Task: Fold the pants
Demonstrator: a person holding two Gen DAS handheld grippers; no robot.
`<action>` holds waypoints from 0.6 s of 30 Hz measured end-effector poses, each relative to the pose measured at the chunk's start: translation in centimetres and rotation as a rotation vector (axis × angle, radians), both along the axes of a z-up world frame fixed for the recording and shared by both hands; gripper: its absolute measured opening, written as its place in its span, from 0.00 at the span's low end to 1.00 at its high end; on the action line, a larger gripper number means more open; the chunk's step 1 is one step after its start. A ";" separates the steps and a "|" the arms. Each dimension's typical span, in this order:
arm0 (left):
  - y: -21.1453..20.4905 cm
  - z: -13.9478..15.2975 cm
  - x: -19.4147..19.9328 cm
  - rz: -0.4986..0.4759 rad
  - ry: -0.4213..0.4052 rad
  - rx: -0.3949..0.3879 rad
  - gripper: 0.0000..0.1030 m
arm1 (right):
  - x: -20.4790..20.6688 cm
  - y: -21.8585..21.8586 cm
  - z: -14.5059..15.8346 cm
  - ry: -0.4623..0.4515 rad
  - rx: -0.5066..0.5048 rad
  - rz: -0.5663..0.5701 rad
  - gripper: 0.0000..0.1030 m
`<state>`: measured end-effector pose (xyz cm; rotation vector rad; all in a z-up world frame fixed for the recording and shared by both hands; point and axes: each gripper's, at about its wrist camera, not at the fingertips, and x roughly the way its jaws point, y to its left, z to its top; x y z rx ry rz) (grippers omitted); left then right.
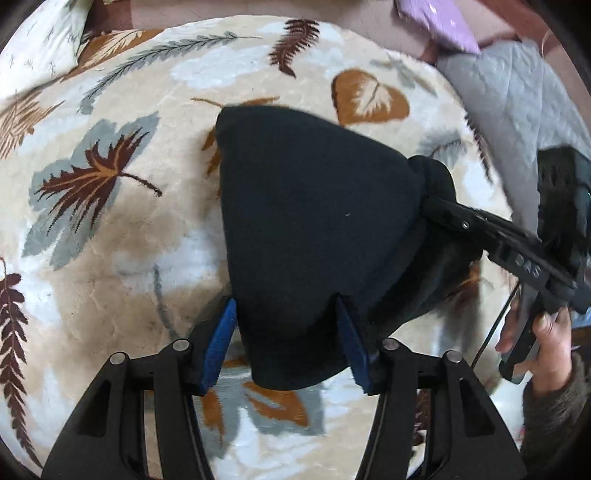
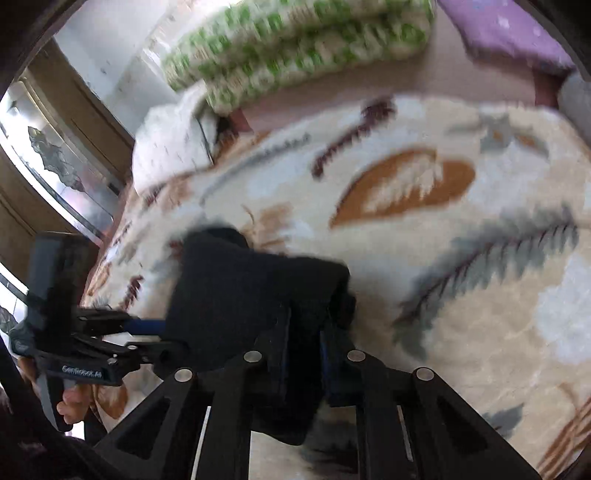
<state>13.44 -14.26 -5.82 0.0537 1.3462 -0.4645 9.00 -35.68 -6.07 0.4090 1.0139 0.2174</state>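
The black pants (image 1: 314,203) lie bunched in a folded heap on a leaf-patterned blanket (image 1: 110,240). My left gripper (image 1: 286,332) points down over the near end of the heap. Its blue pads (image 1: 221,343) stand apart with the cloth between them, and I see no squeeze. My right gripper (image 1: 430,206) comes in from the right, shut on the heap's right edge. In the blurred right wrist view its fingers (image 2: 304,325) sit close together on the pants (image 2: 229,288). The left gripper (image 2: 166,336) reaches in from the left there.
A grey quilt (image 1: 517,92) and a purple pillow (image 1: 443,22) lie at the far right. A white pillow (image 2: 170,147) and a green-and-white folded blanket (image 2: 295,40) sit at the bed's head. A mirrored wardrobe door (image 2: 48,155) stands beside the bed. A hand (image 1: 546,343) holds the right gripper's handle.
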 end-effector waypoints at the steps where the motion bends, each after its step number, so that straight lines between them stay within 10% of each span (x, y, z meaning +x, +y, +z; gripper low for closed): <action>1: 0.1 -0.1 -0.1 0.005 0.004 -0.008 0.54 | 0.0 -0.2 -1.1 0.017 0.006 -0.018 0.17; 9: 1.6 0.5 0.3 0.062 0.055 -0.094 0.54 | -3.4 -2.6 0.8 0.002 0.234 -0.124 0.44; 15: 1.8 0.4 0.2 0.077 0.073 -0.104 0.54 | -4.9 -0.3 0.2 0.015 0.124 -0.106 0.42; 18: 1.9 -0.3 0.6 0.094 0.114 -0.128 0.54 | -5.4 0.2 -0.9 0.022 0.003 -0.121 0.62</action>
